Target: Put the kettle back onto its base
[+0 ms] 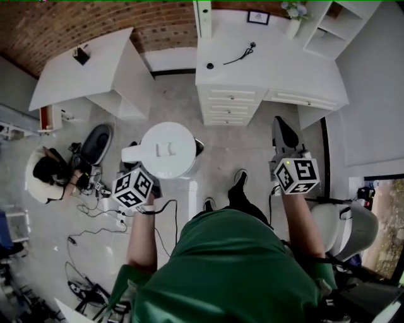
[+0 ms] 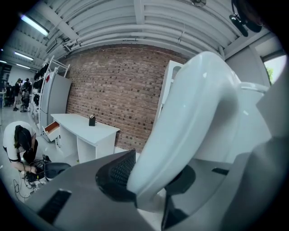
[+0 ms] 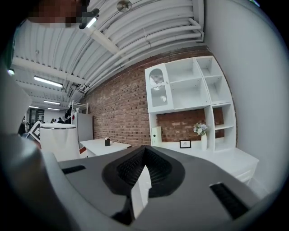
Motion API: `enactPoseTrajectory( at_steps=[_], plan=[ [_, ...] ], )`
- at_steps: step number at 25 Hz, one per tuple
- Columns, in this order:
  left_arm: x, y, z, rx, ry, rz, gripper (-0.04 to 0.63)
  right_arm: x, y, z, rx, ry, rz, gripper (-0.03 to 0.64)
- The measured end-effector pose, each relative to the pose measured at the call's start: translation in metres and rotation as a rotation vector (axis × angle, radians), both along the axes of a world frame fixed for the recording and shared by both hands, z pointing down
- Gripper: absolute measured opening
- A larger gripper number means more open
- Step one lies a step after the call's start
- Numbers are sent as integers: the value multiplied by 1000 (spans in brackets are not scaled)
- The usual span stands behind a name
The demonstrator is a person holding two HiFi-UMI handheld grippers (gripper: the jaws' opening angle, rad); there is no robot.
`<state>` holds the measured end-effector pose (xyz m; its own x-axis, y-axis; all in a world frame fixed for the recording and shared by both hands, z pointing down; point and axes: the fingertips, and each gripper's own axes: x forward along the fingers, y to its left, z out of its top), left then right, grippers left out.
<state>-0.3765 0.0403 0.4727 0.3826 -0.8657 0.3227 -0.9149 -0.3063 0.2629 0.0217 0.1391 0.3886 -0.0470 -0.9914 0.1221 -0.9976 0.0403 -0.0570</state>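
Observation:
A white kettle (image 1: pixel 167 149) hangs in the air above the floor, its lid facing up at me. My left gripper (image 1: pixel 140 165) is shut on its handle (image 2: pixel 189 113), which fills the left gripper view between the dark pads (image 2: pixel 115 173). The kettle's body also shows at the left of the right gripper view (image 3: pixel 58 140). My right gripper (image 1: pixel 284 135) is shut with nothing in it; its pads (image 3: pixel 156 169) meet in the right gripper view. On the white desk (image 1: pixel 303 69) ahead lies a small dark round part (image 1: pixel 209 65) beside a black cord (image 1: pixel 240 55).
The desk has drawers below, and a vase of flowers (image 1: pixel 293 19) and a small frame (image 1: pixel 257 17) at the back. A second white desk (image 1: pixel 82 69) stands at left. A person (image 1: pixel 47 170) crouches by floor cables (image 1: pixel 95 214). A white chair (image 1: pixel 341 227) is at right.

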Motion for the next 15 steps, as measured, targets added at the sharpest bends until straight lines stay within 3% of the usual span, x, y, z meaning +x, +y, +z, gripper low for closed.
enactPoseTrajectory(
  at_steps=[8,15],
  plan=[
    [60,-57,-32,36,9,-110,133,68,-92,-29,62,7,-113,12],
    [118,-81,-42,49,-6,-164,133,117,-139,-38,87,5,-193,12]
  ],
)
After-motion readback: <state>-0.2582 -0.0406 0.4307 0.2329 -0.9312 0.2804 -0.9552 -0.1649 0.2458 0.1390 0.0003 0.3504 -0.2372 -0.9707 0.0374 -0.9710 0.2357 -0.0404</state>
